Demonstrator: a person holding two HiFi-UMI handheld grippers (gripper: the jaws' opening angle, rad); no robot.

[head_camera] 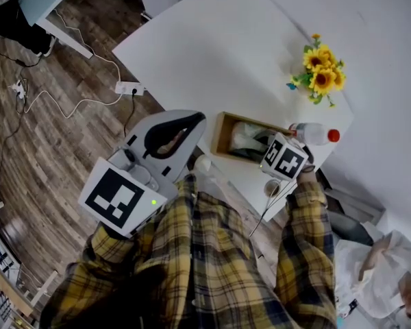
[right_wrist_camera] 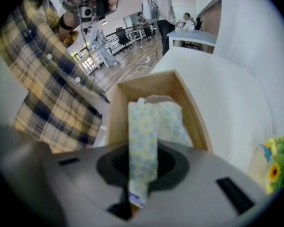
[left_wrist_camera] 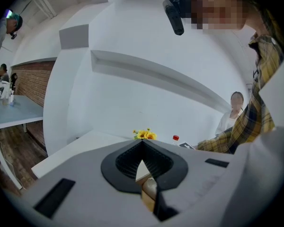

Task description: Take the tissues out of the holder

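A wooden holder [head_camera: 222, 134] stands near the front edge of the white table [head_camera: 212, 46], with patterned tissue packs [head_camera: 245, 137] inside. My right gripper [head_camera: 275, 151] hangs over the holder's right end, its jaws hidden under the marker cube. In the right gripper view this gripper [right_wrist_camera: 143, 151] is shut on an upright yellow-and-blue tissue pack [right_wrist_camera: 143, 136], whose top stands above the holder [right_wrist_camera: 114, 112]. A second pack [right_wrist_camera: 173, 122] lies in the box behind it. My left gripper [head_camera: 200, 120] is held left of the holder, tips [left_wrist_camera: 143, 142] meeting with nothing between them.
A clear bottle with a red cap [head_camera: 315, 133] lies just right of the holder. Sunflowers [head_camera: 320, 74] stand farther back on the table. A power strip [head_camera: 129, 87] and cables lie on the wooden floor at the left. A seated person [head_camera: 390, 273] is at the lower right.
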